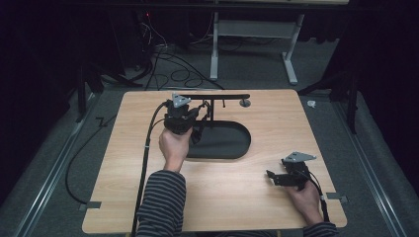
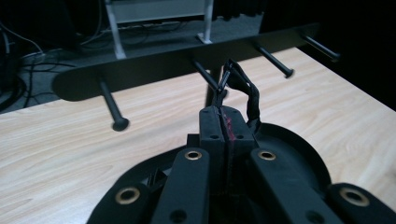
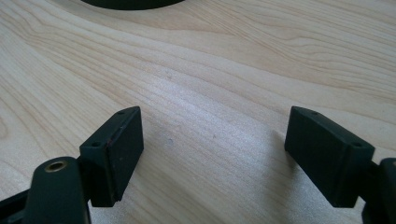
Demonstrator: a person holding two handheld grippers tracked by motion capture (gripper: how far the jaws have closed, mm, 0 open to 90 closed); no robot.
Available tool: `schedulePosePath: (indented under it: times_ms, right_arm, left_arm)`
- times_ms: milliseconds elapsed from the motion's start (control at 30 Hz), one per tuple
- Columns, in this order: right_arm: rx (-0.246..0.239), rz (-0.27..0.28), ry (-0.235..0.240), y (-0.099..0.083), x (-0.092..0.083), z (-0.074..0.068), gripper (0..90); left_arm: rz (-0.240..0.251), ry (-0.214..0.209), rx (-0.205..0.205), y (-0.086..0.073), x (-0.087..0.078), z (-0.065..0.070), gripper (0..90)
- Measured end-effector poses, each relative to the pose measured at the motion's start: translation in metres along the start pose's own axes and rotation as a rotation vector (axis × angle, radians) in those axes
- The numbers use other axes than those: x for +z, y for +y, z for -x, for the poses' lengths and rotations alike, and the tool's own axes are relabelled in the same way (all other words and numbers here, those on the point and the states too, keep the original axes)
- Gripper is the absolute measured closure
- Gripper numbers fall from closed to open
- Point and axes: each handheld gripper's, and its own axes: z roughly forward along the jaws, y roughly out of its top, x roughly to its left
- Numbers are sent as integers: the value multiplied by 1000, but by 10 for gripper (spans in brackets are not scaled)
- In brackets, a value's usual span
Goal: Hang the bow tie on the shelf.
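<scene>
A black rack stands at the back of the wooden table (image 1: 257, 197): a long bar (image 1: 212, 97) with several pegs above an oval black base (image 1: 225, 143). My left gripper (image 1: 191, 117) hovers over the base's left end, shut on a black strap (image 2: 243, 91) with red stitching. In the left gripper view the strap loops up from the closed left gripper (image 2: 226, 119) and its top reaches the middle peg (image 2: 208, 77); whether it hangs on the peg I cannot tell. My right gripper (image 1: 271, 177) rests near the front right corner. Its jaws stand wide apart over bare wood, the right gripper (image 3: 212, 144) holding nothing.
Other pegs (image 2: 112, 105) (image 2: 275, 63) stick out from the bar (image 2: 163, 65) toward me with nothing on them. A cable (image 1: 147, 143) trails from the left gripper over the table's front edge. Beyond the table are floor cables (image 1: 173, 69) and a white desk frame (image 1: 252, 34).
</scene>
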Motion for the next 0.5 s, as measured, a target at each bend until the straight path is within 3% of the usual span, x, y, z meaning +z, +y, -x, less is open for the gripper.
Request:
schedulePosePath:
  times_ms: [400,500]
  right_arm:
    - [-1,0,0,0,0,0,206]
    - [-1,0,0,0,0,0,206]
  left_arm:
    - [22,61,-18,-1,15,-5,884]
    - [21,85,1,-2,18,-3,878]
